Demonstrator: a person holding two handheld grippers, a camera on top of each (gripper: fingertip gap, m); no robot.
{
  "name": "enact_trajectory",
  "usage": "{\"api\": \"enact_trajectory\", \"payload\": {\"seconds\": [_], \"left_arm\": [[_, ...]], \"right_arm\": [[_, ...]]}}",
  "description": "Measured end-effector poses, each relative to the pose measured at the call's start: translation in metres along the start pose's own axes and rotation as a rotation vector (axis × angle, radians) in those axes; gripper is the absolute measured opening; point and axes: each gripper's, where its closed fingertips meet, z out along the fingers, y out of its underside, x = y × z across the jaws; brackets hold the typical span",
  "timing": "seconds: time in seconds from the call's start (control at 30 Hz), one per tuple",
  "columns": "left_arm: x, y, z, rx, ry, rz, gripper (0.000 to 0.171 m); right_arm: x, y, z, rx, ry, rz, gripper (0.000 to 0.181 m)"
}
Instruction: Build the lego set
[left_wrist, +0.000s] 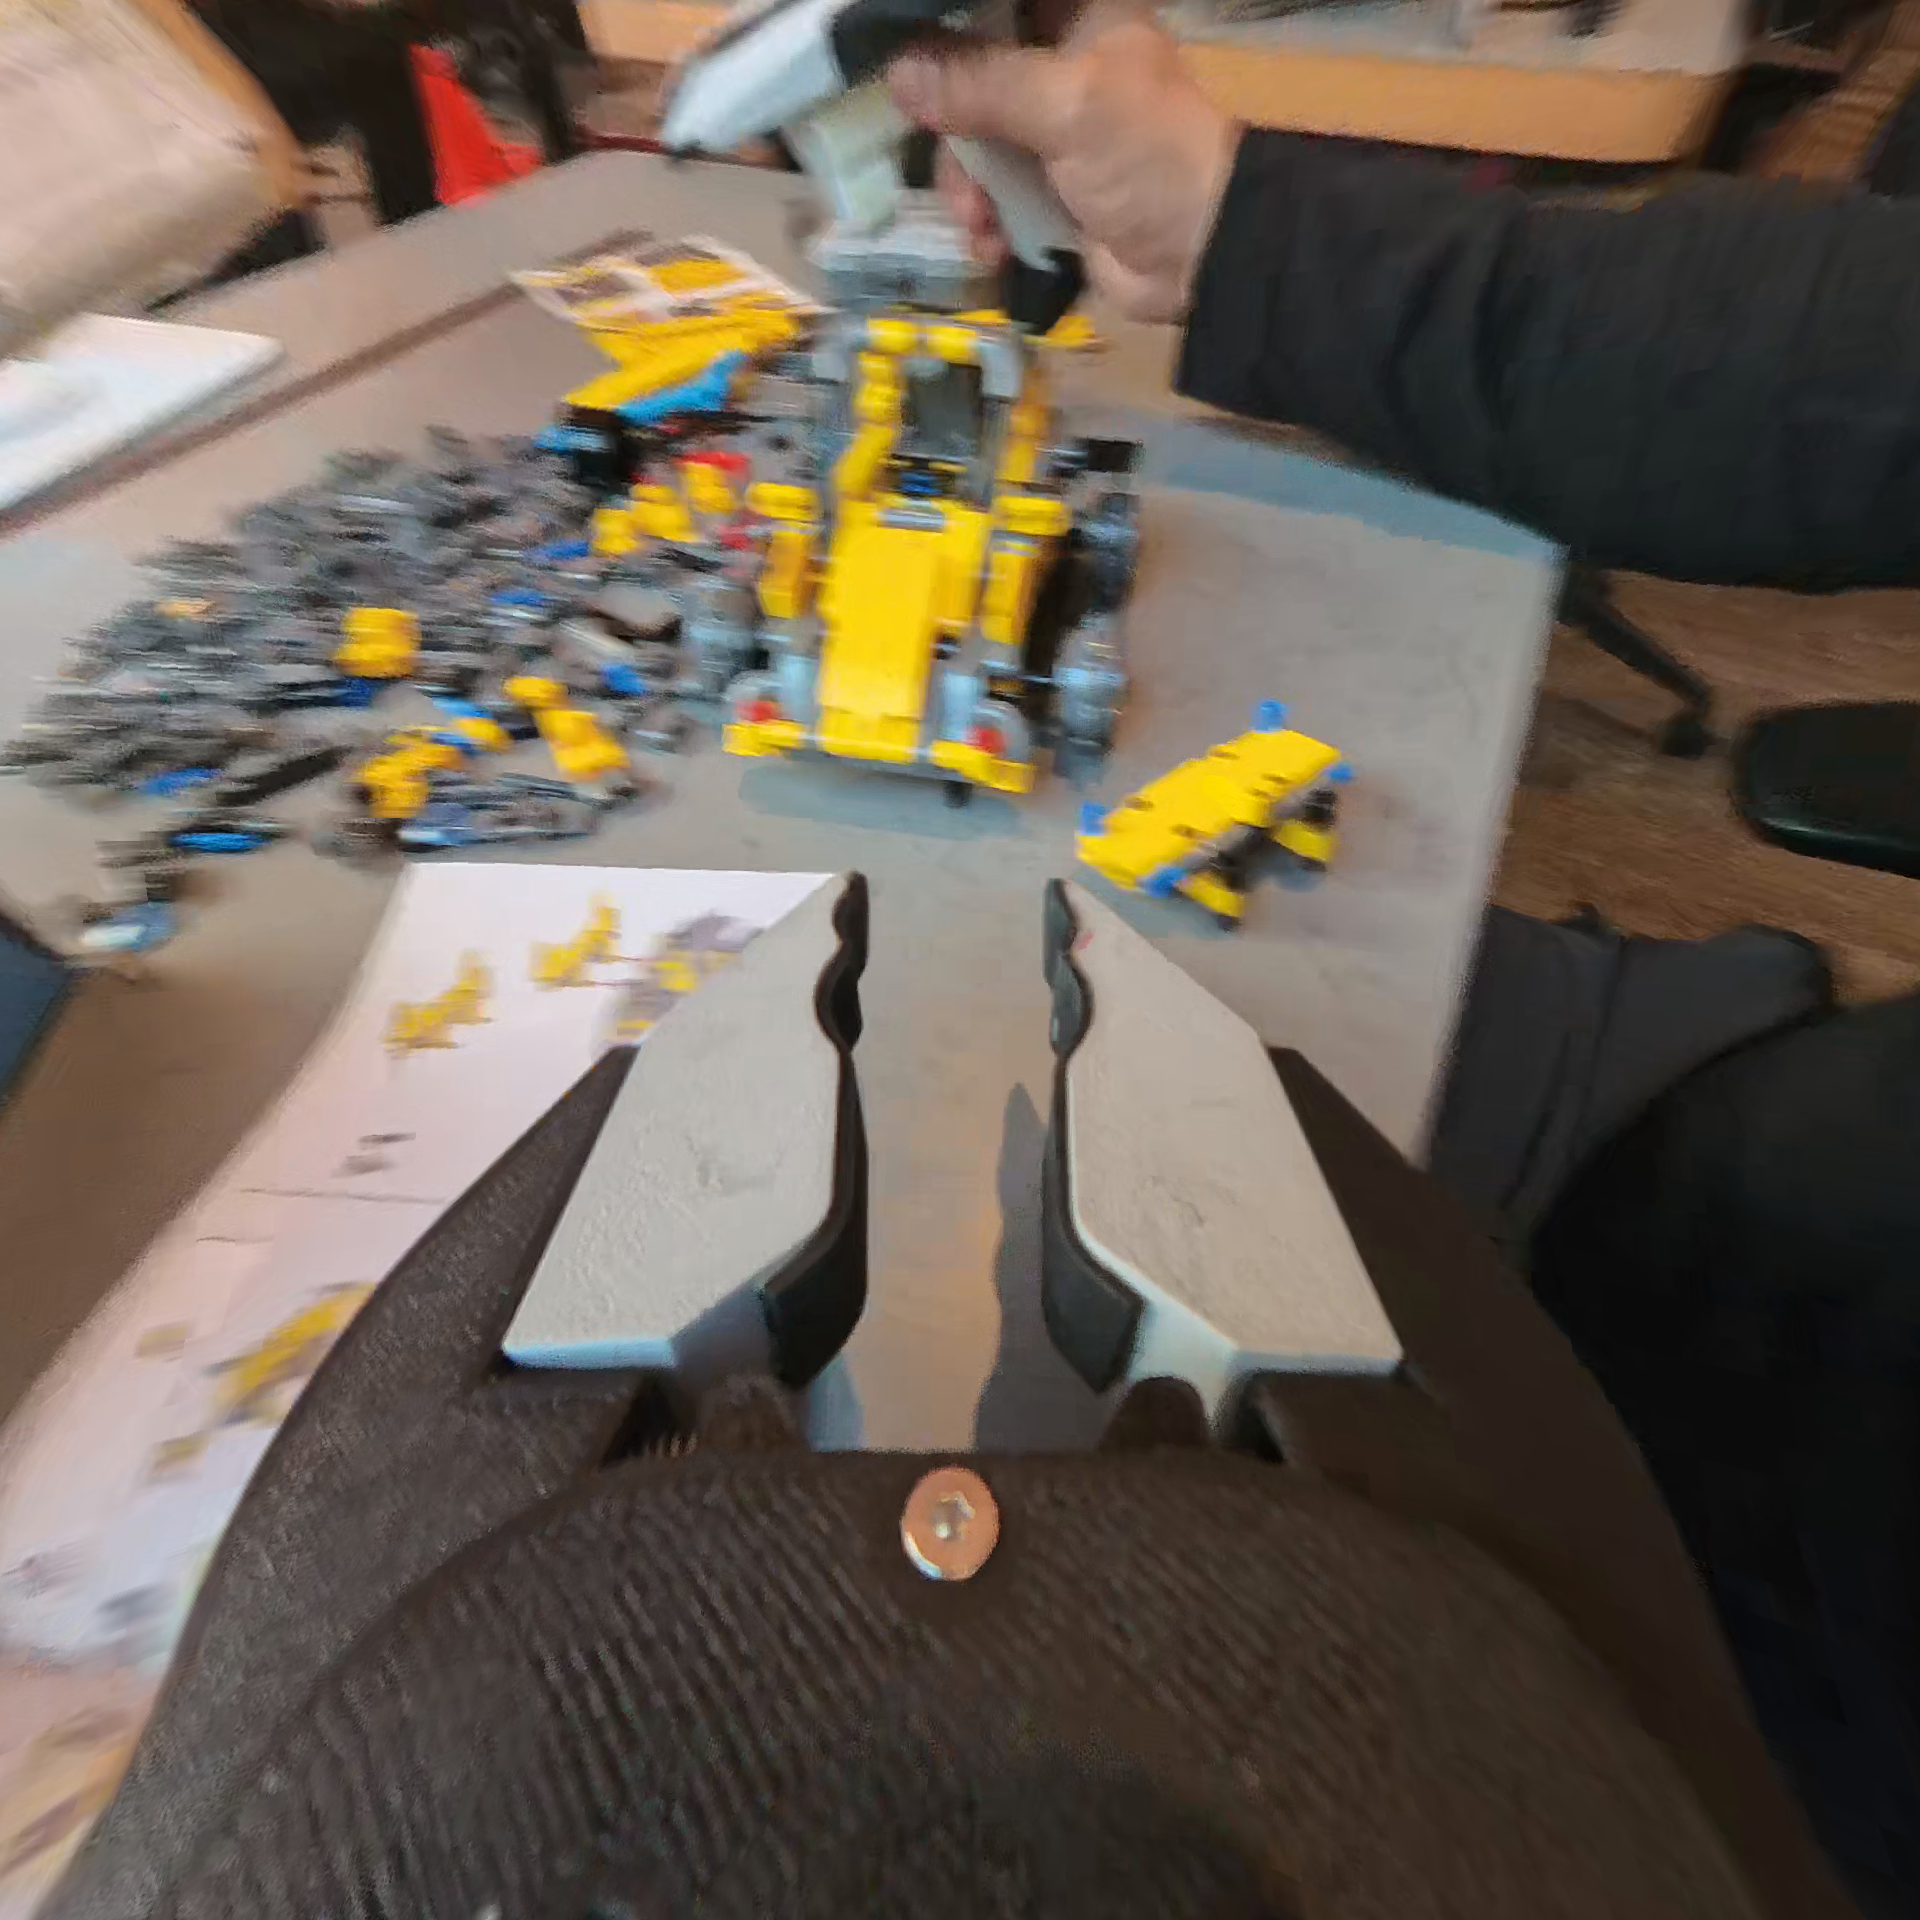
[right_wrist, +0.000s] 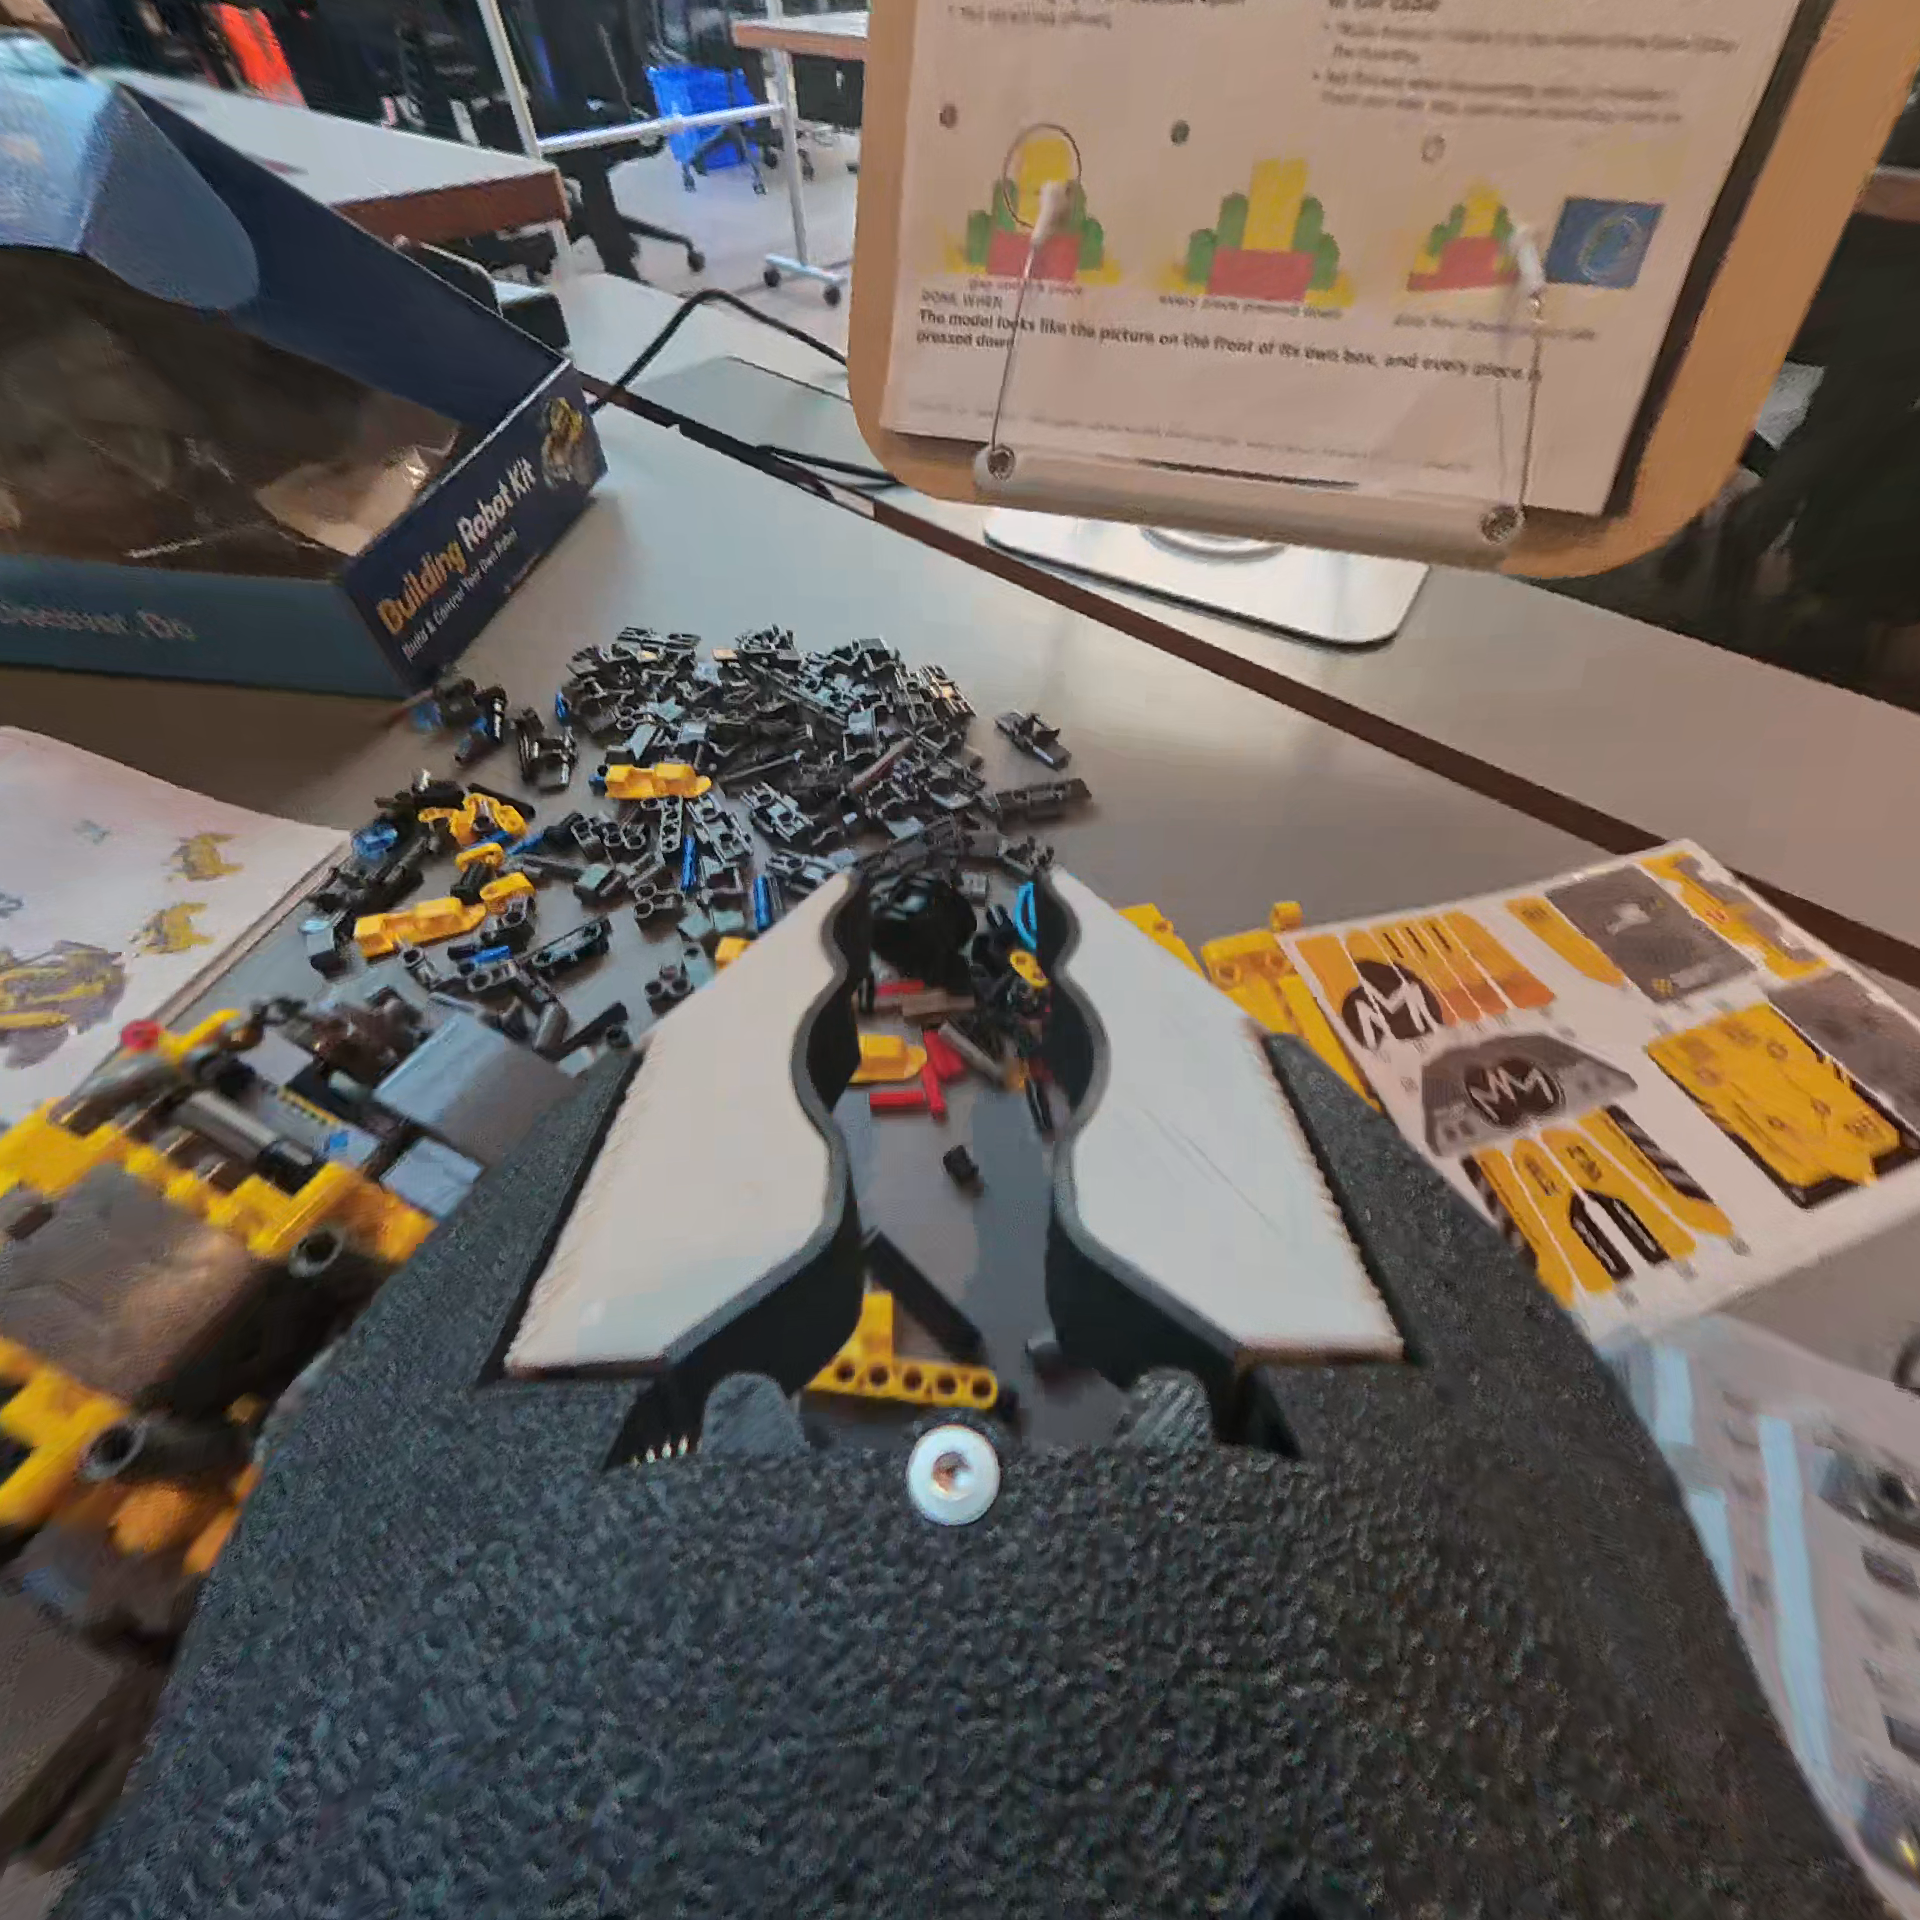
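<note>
Yellow plastic is dominating: the half-built vehicle (left_wrist: 904, 582) is standing mid-table. I am holding my left gripper (left_wrist: 954, 940) released above bare table (left_wrist: 1299, 665), my right gripper (right_wrist: 951, 914) released over the loose pieces (right_wrist: 769, 769). Dropping carelessly, I risk scattering them or nudging the vehicle.

Left gripper (left_wrist: 954, 914): above table (left_wrist: 1299, 644).
Ahead: model (left_wrist: 894, 582).
Ahead-left: loose parts (left_wrist: 343, 623).
Ahead-right: small assembly (left_wrist: 1210, 810).
Under its left side: booklet (left_wrist: 416, 1039).

Right gripper (right_wrist: 951, 904): over parts pile (right_wrist: 769, 748).
Right: sticker sheet (right_wrist: 1621, 1060).
Left: model (right_wrist: 187, 1195).
Far left: box (right_wrist: 260, 436).
Beyond: stand (right_wrist: 1299, 260).
</note>
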Motion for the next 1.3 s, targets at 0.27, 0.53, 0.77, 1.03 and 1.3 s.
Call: {"api": "enact_trajectory", "payload": {"seconds": [0.27, 0.53, 0.77, 1.03, 1.3], "left_arm": [[-0.141, -0.133, -0.001, -0.028, -0.322, 0.096, 0.027], [-0.127, -0.186, 0.118, -0.059, -0.275, -0.019, 0.027], [-0.137, -0.116, 0.142, -0.096, -0.278, -0.016, 0.025], [-0.131, -0.098, 0.146, -0.155, -0.269, 0.123, 0.032], [-0.136, -0.083, 0.152, -0.208, -0.268, 0.050, 0.028]], "right_arm": [[-0.004, 0.026, 0.031, -0.107, 0.018, -0.112, 0.027], [0.006, 0.029, 0.028, -0.089, 0.057, -0.133, 0.025], [-0.002, 0.032, 0.031, -0.104, 0.071, -0.190, 0.022], [0.001, 0.048, 0.039, -0.186, 0.071, -0.171, 0.023], [0.000, 0.051, 0.041, -0.195, 0.062, -0.177, 0.022]]}}
